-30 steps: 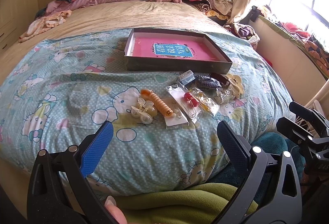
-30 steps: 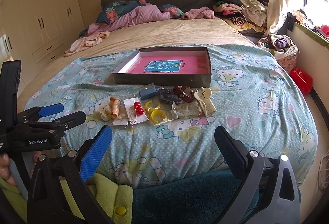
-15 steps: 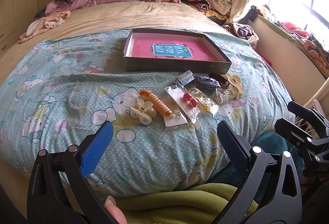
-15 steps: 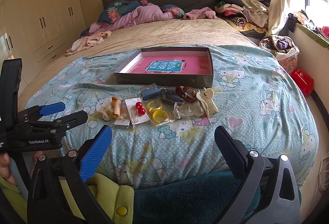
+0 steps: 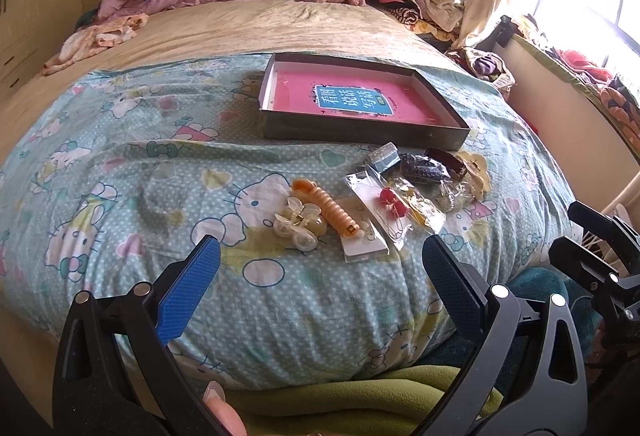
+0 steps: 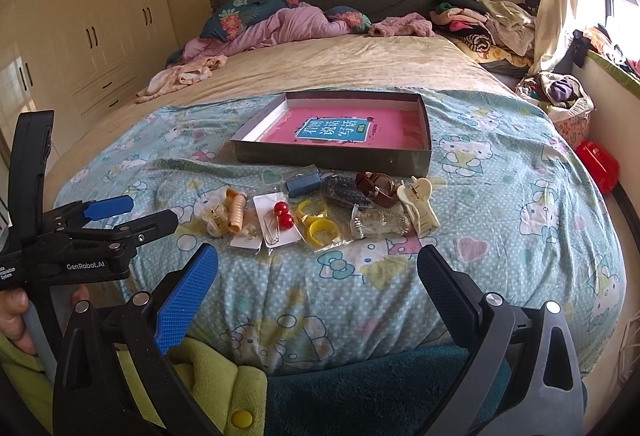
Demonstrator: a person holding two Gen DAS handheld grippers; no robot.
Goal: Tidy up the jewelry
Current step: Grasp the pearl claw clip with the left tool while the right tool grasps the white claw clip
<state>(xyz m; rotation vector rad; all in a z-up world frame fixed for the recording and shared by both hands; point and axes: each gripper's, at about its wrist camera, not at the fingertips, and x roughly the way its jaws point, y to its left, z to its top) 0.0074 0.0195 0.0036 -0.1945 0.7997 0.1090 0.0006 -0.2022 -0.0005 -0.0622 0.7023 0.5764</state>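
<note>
— So how far along is she with the jewelry?

— Hardly begun, I'd say. The grey box [image 6: 332, 156] with the pink lining sits in the middle of the frame on the cartoon-cat quilt [image 6: 500, 204], and apart from a blue label on its floor I see nothing in it.

— And the pieces?

— All in a loose row just below the box. At the left of the row, an orange ribbed hair clip [image 5: 328, 207] touching a pale translucent claw clip [image 5: 298, 224]. Beside them a clear packet with red beads [image 6: 283, 217] on a white card, then yellow rings [image 6: 318, 223] in a bag. Further right, a dark spotted piece [image 6: 344, 190], a brown watch [image 6: 376, 185], a cream claw clip [image 6: 418, 202] and a bagged clear comb [image 6: 378, 223]. A small blue box [image 6: 303, 183] lies nearest the grey box wall.

— Is she holding anything?

— No. The left gripper [image 5: 320, 276] has its fingers spread wide with nothing between them, low in its own view, short of the clips. The right gripper [image 6: 318, 278] is the same: splayed apart, empty, below the row of packets.

— So everything is left to do?

— As far as I can judge, yes: every piece seems to want lifting into the box. The bagged ones look slippery, and the quilt is soft under them.
</note>
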